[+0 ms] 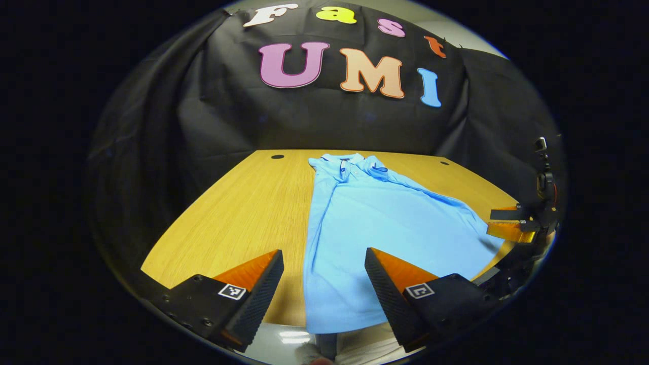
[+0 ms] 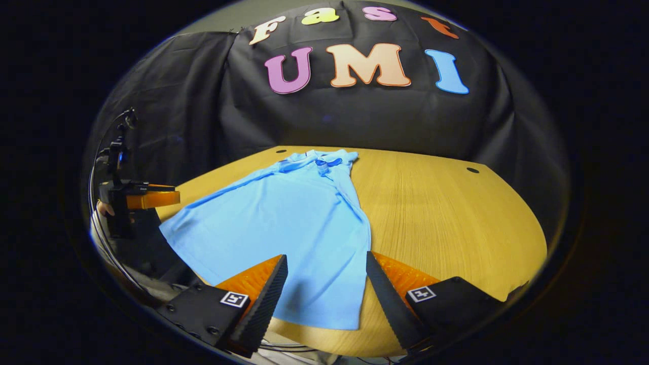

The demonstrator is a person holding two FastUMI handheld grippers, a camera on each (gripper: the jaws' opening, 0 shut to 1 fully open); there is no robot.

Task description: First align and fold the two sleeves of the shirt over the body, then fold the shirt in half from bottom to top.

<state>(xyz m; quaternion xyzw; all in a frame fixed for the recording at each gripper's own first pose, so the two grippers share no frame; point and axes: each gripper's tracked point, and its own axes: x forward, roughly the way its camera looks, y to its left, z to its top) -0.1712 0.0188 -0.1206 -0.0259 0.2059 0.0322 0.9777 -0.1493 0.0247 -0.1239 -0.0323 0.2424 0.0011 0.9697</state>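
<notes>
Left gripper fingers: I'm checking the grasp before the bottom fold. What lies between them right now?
In the left gripper view, the open left gripper has the blue shirt's near left edge and a strip of bare wooden table between its fingers, neither touching the cloth.

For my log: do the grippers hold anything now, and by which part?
Nothing is held. Left gripper and right gripper are open above the shirt.

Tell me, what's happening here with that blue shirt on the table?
A person is folding a light blue polo shirt with a handheld gripper in each hand. The shirt lies flat on the wooden table, collar at the far end, and its sleeves look already folded in over the body. The left gripper and right gripper both hover open above the near hem, one toward each bottom corner, gripping nothing. The bottom-to-top fold is not yet done.
</notes>
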